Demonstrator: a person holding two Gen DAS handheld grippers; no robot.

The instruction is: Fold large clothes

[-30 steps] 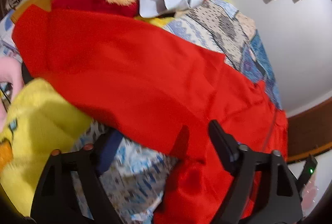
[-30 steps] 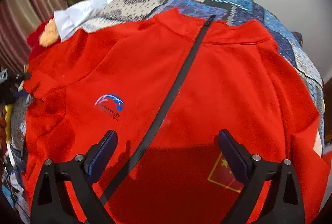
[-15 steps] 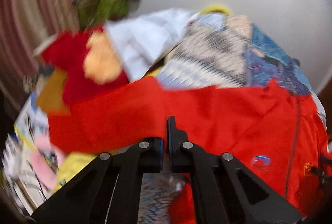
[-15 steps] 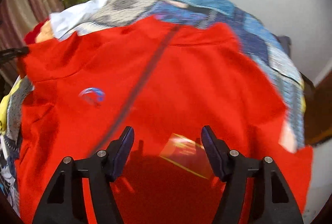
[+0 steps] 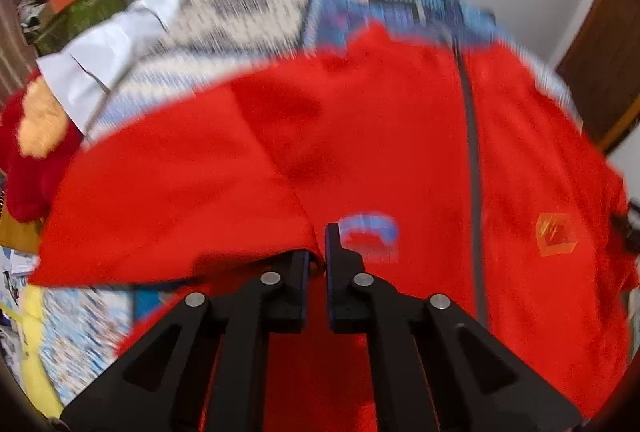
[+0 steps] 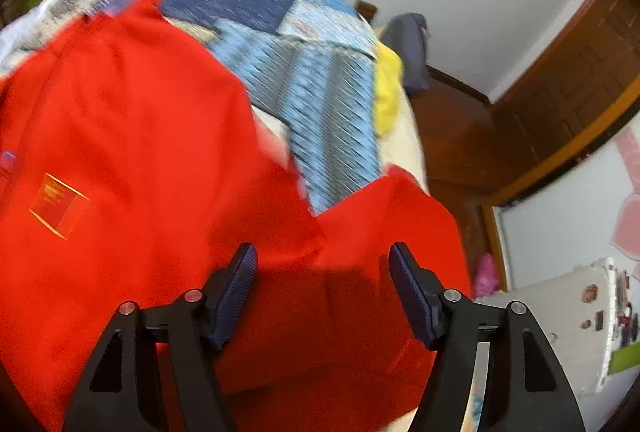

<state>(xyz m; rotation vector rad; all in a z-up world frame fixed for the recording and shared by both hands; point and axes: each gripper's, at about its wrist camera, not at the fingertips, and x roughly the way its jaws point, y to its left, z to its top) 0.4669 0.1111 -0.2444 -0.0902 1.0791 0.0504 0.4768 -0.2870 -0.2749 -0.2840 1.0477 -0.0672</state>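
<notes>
Meanwhile, on the bed: a person is working two hand-held grippers over a large garment, and both wrist views are smeared by motion blur.
Garment: a bright red zip-front jacket (image 5: 384, 135) is lying spread across a blue and white patchwork bedspread (image 5: 256, 15), its dark zipper (image 5: 472, 167) running down the front.
Badges: a blue and white round logo (image 5: 370, 232) is sitting just beside the left gripper's tips, and a gold-edged square patch (image 6: 58, 205) is showing on the other side of the chest.
Left gripper: the black two-finger left gripper (image 5: 320, 260) is clamping its jaws together on a fold of the red fabric, with the sleeve (image 5: 172, 199) draping away toward the left of its view.
Right gripper: the right gripper (image 6: 322, 272) is hovering with jaws wide apart over the jacket's far edge; the jaws have just been opening, red cloth is lying beneath the gap, and neither pad is pressing on it.
Bedside: a red and tan plush toy (image 5: 32, 135) is resting by a white cloth (image 5: 108, 47) at the bedspread's edge.
Room: a brown wooden door (image 6: 568, 79) is standing against the pale wall.
</notes>
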